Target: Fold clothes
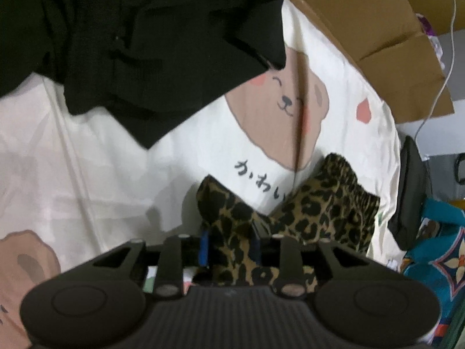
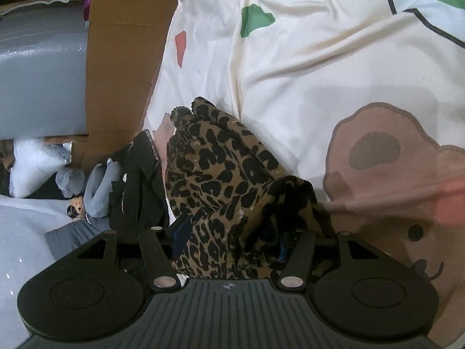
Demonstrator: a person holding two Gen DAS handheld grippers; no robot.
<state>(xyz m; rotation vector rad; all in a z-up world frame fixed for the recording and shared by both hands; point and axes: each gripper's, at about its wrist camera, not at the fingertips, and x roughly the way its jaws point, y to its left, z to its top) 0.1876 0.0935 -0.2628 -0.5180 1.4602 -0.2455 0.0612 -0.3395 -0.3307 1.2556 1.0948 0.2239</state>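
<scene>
A leopard-print garment [image 1: 308, 209] lies bunched on a cream bedsheet [image 1: 101, 160] printed with a bear. My left gripper [image 1: 229, 247] is shut on one end of this garment, the cloth filling the gap between the blue-padded fingers. In the right wrist view the same leopard-print garment [image 2: 221, 168] rises in a mound from my right gripper [image 2: 229, 244], which is shut on another part of it. A black garment [image 1: 139, 43] lies spread on the sheet farther off at the upper left of the left wrist view.
Brown cardboard [image 1: 377, 29] borders the bed's far edge, with a white cable [image 1: 447, 58] over it. A dark chair back [image 1: 409, 192] and a colourful bag [image 1: 441, 250] stand beside the bed. Dark clothes [image 2: 136, 180], a grey bin [image 2: 40, 72] and a soft toy [image 2: 98, 186] sit left of the bed.
</scene>
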